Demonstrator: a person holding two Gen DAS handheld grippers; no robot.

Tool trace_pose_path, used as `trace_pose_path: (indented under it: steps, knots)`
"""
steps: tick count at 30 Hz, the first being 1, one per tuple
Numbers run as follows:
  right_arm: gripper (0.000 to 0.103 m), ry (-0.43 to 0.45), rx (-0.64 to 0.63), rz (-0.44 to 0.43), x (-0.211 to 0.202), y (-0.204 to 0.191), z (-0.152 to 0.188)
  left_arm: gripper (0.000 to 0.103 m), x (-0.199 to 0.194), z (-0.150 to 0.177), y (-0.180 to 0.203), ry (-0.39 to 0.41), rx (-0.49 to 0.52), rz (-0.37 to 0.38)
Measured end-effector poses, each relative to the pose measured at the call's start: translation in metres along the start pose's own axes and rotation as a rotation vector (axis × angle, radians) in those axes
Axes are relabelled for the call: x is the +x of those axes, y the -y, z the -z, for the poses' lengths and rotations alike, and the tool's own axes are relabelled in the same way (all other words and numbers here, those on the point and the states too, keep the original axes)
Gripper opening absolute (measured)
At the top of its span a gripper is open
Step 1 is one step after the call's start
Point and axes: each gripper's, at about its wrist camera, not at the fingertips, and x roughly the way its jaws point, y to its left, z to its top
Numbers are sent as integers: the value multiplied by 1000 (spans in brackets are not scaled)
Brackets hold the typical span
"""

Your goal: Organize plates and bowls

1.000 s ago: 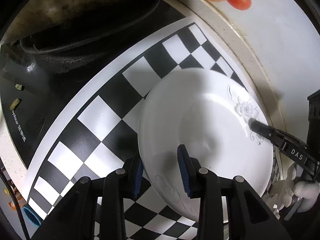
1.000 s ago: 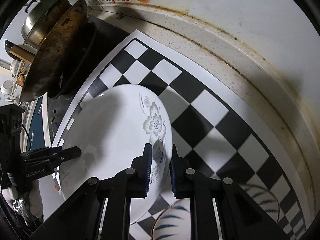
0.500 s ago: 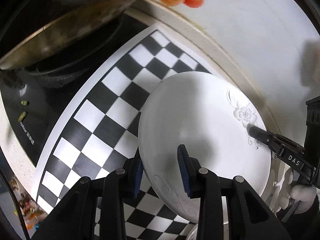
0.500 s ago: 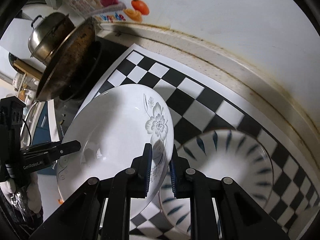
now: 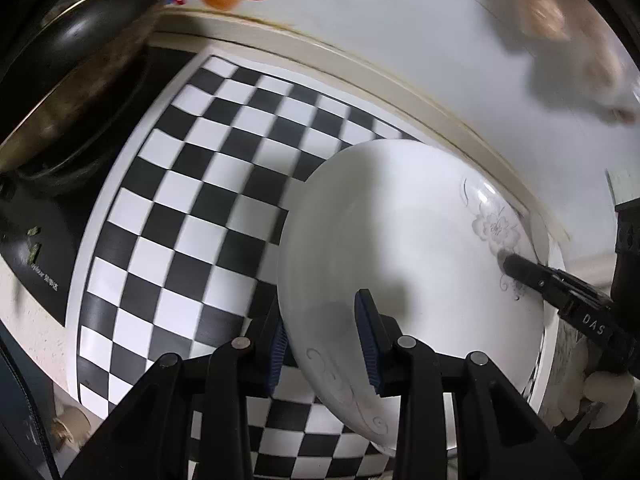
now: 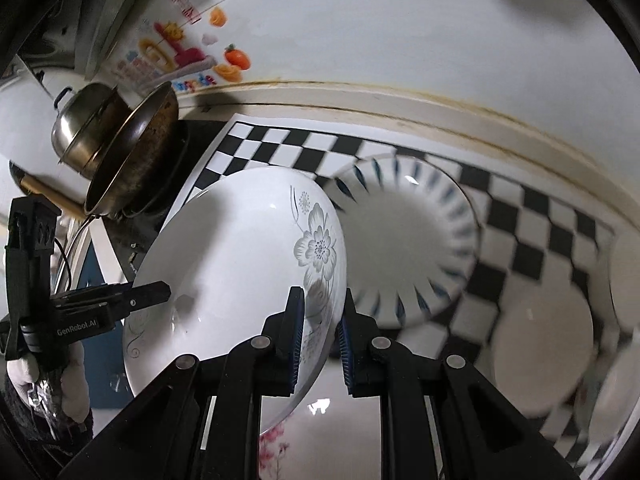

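Both tongs, left [image 5: 324, 344] and right [image 6: 320, 332], are clamping opposite rims of the white flowered plate [image 6: 240, 264], carrying it tilted above the checkered worktop [image 5: 192, 200], seemingly for stacking on the striped plate [image 6: 404, 240].

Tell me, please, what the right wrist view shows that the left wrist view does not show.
Only the right wrist view: a blue-striped plate on the checkered mat, plain white dishes at the right, a steel pot. Only the left wrist view: a blurred brownish object on the wall. Both: the white flowered plate gripped on opposite rims by the left gripper and right gripper, and the dark pan.
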Motion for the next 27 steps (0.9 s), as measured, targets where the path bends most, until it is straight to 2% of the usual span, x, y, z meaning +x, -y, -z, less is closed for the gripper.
trace_pose_path:
  steps: [6, 14, 21, 27]
  knots:
    - [18, 36, 100, 40, -29, 18, 60, 30, 2, 19, 29, -26, 104, 25]
    - [18, 61, 226, 68, -48, 43, 133, 30, 15, 44, 64, -71, 213, 43]
    - [18, 48, 309, 75, -46, 61, 172, 30, 39, 63, 77, -125, 272, 27]
    - [18, 22, 337, 87, -32, 69, 191, 30, 61, 78, 77, -171, 301, -8]
